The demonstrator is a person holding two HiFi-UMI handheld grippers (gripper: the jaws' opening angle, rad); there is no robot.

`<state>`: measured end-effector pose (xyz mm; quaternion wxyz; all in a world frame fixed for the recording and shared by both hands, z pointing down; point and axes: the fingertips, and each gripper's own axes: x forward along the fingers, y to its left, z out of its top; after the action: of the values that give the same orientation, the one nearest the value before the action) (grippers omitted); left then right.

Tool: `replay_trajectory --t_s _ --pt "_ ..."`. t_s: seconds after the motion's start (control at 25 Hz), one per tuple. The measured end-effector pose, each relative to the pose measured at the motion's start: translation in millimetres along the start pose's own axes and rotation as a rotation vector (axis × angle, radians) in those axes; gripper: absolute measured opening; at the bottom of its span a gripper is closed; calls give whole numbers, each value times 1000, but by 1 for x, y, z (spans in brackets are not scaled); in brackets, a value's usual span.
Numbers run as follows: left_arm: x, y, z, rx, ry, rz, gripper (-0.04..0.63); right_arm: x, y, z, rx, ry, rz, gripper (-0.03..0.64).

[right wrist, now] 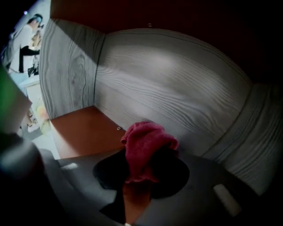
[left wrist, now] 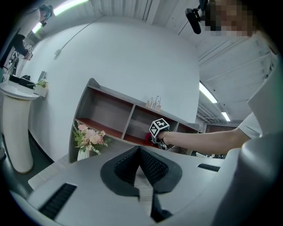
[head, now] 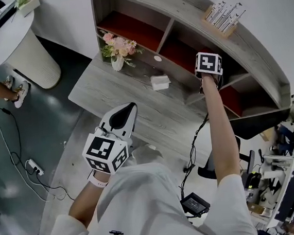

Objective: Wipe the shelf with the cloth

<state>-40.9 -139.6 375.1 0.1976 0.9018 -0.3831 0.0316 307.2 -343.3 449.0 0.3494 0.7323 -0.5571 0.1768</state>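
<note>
The grey wooden shelf (head: 188, 12) with red-floored compartments stands on a grey desk (head: 108, 87). My right gripper (head: 207, 64) reaches into the middle compartment, and only its marker cube shows in the head view. In the right gripper view my right gripper (right wrist: 141, 172) is shut on a bunched red cloth (right wrist: 148, 148), just above the compartment's red-brown floor (right wrist: 84, 130) and close to the grey back wall (right wrist: 177, 84). My left gripper (head: 128, 111) hovers over the desk's front edge. In the left gripper view its pads (left wrist: 150, 165) meet with nothing between them.
A vase of pink flowers (head: 117, 52) and a small white box (head: 160, 82) sit on the desk before the shelf. A rack of thin tubes (head: 224, 15) rests on the shelf top. A white pedestal (head: 18, 44) and a power strip (head: 34, 166) are at the left.
</note>
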Motion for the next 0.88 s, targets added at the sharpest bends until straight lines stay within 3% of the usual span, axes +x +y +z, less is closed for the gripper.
replay_trajectory --t_s 0.48,0.88 --pt "-4 0 -7 -17 11 -23 6 -39 2 -33 56 -27 40 120" --pt "1 -2 -7 -7 17 -21 6 -49 87 -7 -131 -124 170 118"
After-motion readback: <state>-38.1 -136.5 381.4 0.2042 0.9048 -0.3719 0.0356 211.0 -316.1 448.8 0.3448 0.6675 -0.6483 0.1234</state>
